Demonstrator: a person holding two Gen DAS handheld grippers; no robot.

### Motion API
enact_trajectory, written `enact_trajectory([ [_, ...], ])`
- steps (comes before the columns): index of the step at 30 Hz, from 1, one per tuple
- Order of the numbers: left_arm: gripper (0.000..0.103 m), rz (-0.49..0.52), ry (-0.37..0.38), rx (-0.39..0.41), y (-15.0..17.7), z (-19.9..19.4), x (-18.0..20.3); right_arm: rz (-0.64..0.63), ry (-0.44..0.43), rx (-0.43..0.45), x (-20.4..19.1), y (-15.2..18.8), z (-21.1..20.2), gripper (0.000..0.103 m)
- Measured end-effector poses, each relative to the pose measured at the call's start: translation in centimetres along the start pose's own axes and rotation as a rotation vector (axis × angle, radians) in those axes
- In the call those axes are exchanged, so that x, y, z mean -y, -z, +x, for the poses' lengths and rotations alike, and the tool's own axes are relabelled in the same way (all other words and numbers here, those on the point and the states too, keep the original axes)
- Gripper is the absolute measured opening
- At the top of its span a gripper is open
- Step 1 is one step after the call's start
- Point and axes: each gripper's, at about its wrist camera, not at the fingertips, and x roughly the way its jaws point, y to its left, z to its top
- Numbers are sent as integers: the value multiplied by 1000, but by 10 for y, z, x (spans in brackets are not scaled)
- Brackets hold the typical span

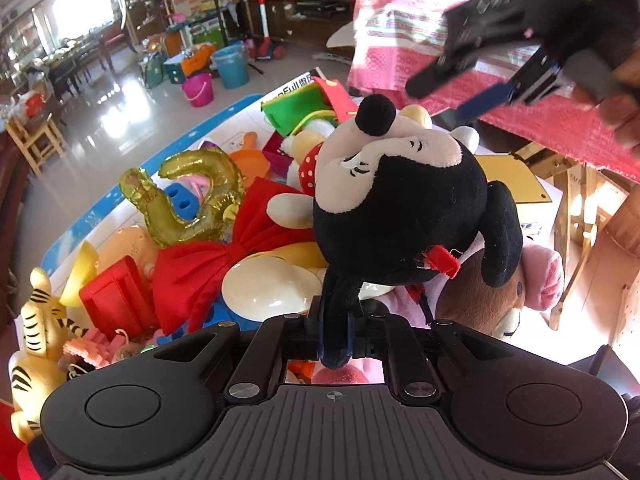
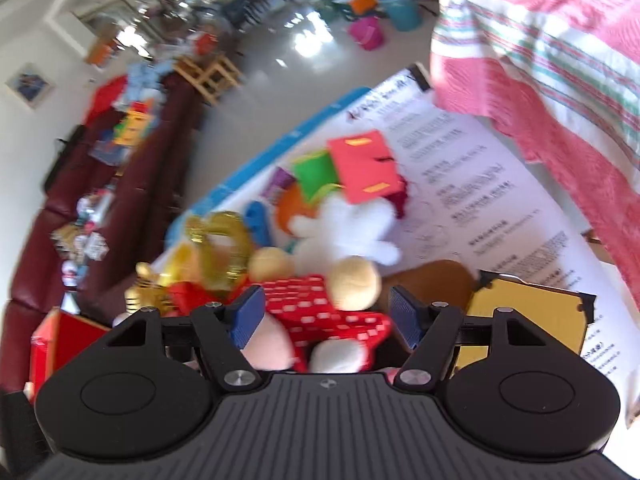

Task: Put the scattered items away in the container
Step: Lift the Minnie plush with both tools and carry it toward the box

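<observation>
My left gripper (image 1: 335,336) is shut on one black ear of a Minnie Mouse plush (image 1: 404,204), holding its head up over a pile of toys. The pile holds a red bow (image 1: 224,256), a gold foil balloon (image 1: 196,196), a tiger plush (image 1: 36,344) and a brown plush (image 1: 480,300). My right gripper (image 2: 326,316) is open above the plush's red polka-dot dress (image 2: 320,312) and white glove (image 2: 348,228); it also shows at the top right of the left wrist view (image 1: 452,92). The right wrist view is blurred.
The toys lie on a white printed sheet (image 2: 480,184) with a blue border. A yellow board (image 2: 528,316) lies at the right. A pink striped cloth (image 2: 560,60) hangs over a table. Buckets (image 1: 232,64) and chairs stand on the floor behind.
</observation>
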Motion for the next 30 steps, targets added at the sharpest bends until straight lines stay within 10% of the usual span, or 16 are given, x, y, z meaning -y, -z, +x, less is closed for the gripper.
enact_trajectory([
  [8,7,-34,24,-5,-2,-1,-5,153,-71,-63,13,4,42,76],
  [14,50,-63,18,32,-10,-11,-7,106,-19,-46,2,9,55,60],
  [24,64,4,-25,7,-17,5,-1,69,2,-27,-2,9,53,54],
  [28,65,0,-26,12,-16,5,-2,86,2,-23,0,8,56,57],
  [30,43,-1,-34,24,-14,4,-4,138,-9,-38,6,5,57,63],
])
